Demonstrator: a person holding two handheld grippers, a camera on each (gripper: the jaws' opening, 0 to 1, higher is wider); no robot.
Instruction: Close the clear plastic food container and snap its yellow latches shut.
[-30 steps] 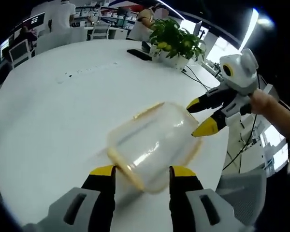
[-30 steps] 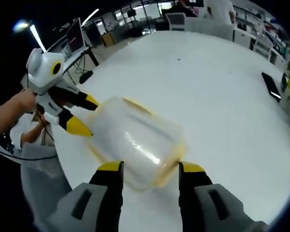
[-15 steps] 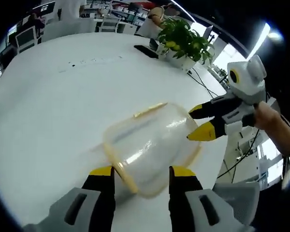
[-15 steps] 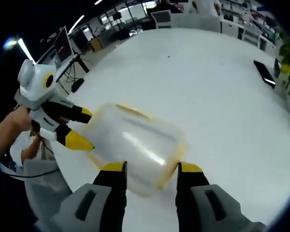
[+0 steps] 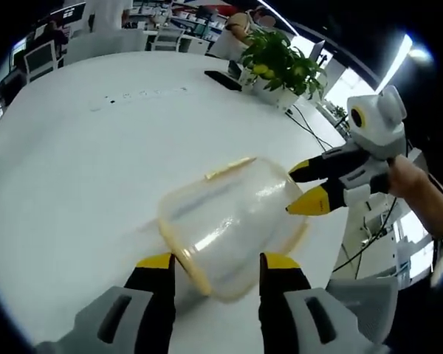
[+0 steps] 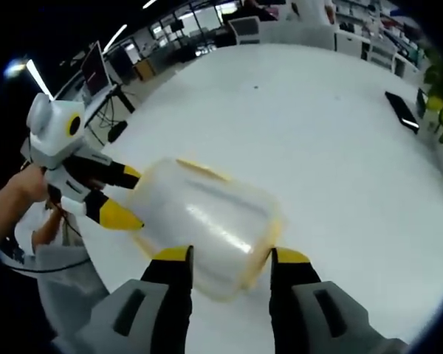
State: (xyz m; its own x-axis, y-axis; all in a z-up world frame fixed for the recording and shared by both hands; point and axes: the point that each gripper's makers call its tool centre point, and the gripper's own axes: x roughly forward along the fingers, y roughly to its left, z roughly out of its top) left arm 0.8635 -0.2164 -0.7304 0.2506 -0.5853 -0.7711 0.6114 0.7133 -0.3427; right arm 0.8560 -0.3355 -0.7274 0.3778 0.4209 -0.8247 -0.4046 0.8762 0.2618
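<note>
The clear plastic container (image 5: 229, 217) with yellow latches lies tilted on the white round table (image 5: 74, 169). Its lid is on, and one yellow latch (image 5: 183, 258) runs along the near edge. My left gripper (image 5: 218, 262) is open, and the container's near end lies between its yellow tips. The right gripper (image 5: 304, 184) comes in from the right, its tips at the far end. In the right gripper view the container (image 6: 207, 221) reaches between the open jaws of my right gripper (image 6: 225, 256), while the left gripper (image 6: 125, 195) flanks its far end. I cannot tell if any tip presses.
A potted plant (image 5: 277, 63) and a dark phone (image 5: 223, 80) sit at the table's far side; the phone (image 6: 402, 110) is also in the right gripper view. The table's edge runs close behind the container. A person's hand (image 5: 413, 184) holds the right gripper. Desks and chairs stand beyond.
Since a second ago both views have shifted a little and the container has lost its blur. Both grippers keep their places at its ends, jaws equally wide.
</note>
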